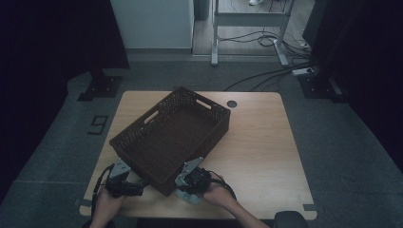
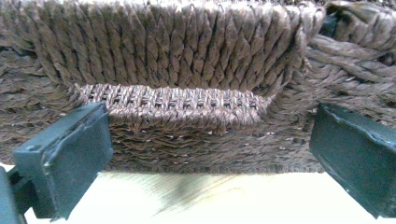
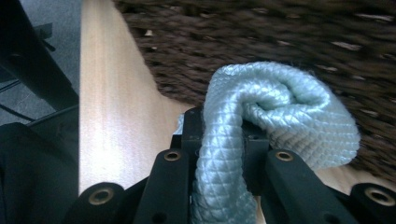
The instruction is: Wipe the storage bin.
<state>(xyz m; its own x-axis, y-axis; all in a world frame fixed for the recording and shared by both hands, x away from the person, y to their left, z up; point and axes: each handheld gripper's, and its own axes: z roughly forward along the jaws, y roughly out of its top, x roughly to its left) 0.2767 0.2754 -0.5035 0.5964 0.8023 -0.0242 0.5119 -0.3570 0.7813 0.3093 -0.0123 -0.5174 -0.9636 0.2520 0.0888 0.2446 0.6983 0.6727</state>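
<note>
A dark brown woven basket (image 1: 142,124) sits skewed on the wooden table (image 1: 266,142). My left gripper (image 1: 137,186) is at its near left corner. In the left gripper view the left gripper (image 2: 210,154) stands open, its jaws wide apart just in front of the basket's wall (image 2: 187,56) and not touching it. At the basket's near right wall, my right gripper (image 1: 184,186) is shut on a pale blue-grey quilted cloth (image 1: 188,196). The right gripper view shows the cloth (image 3: 280,116) bunched and folded over between the jaws of the right gripper (image 3: 219,135), close to the basket (image 3: 261,42).
The table's near edge (image 1: 199,216) runs just below both hands. A small round hole (image 1: 232,103) marks the tabletop's far side. Bare wood lies to the basket's right. Cables and stand legs (image 1: 280,47) are on the floor beyond the table.
</note>
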